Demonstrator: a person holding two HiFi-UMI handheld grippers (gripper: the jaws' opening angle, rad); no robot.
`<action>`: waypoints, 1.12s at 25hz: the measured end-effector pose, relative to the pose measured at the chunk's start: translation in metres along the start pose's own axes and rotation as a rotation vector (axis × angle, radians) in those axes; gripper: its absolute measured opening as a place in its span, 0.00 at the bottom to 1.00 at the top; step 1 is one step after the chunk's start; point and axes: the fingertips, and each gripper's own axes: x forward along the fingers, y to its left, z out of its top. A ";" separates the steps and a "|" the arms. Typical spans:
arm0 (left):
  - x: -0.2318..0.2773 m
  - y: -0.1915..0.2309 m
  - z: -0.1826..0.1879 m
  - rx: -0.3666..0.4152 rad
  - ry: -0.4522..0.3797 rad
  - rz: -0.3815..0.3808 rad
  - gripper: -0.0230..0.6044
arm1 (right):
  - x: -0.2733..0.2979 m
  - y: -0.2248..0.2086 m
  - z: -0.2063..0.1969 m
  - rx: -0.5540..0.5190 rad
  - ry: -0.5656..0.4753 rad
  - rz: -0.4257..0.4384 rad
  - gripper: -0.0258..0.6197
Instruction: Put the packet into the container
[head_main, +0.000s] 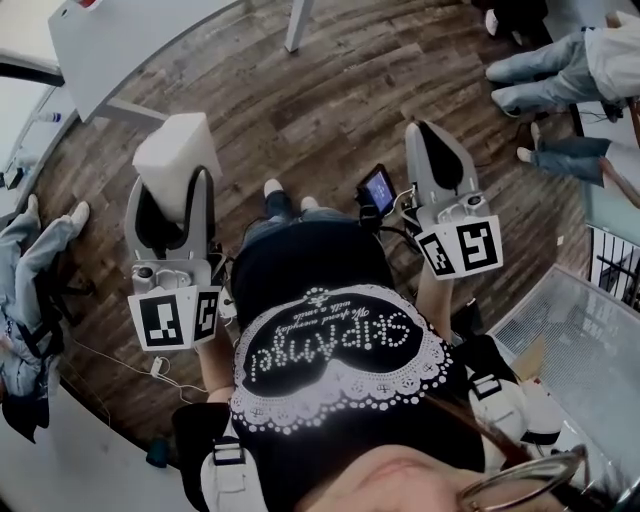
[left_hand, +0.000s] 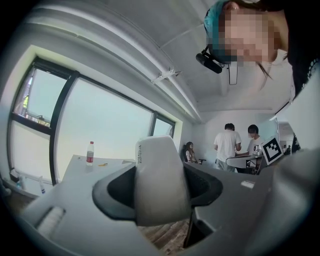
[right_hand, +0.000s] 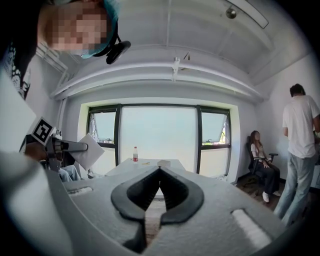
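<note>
Left gripper (head_main: 172, 200), held over the brown wood-plank floor (head_main: 330, 100), pinches a white, soft-sided rectangular packet (head_main: 176, 158) between its grey jaws. The packet fills the gap and projects beyond the fingertips. Right gripper (head_main: 428, 135), well apart on the person's other side, has its dark-lined jaws pressed together at the tips, with nothing between them.
</note>
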 end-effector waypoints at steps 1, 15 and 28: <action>-0.001 0.003 -0.001 0.000 0.000 0.004 0.46 | 0.002 0.003 -0.001 0.000 0.000 0.003 0.04; -0.011 0.034 -0.009 -0.001 0.027 0.043 0.46 | 0.024 0.033 -0.007 0.012 0.019 0.045 0.04; 0.019 0.049 -0.010 -0.020 0.034 0.109 0.46 | 0.079 0.024 -0.004 0.012 0.026 0.138 0.04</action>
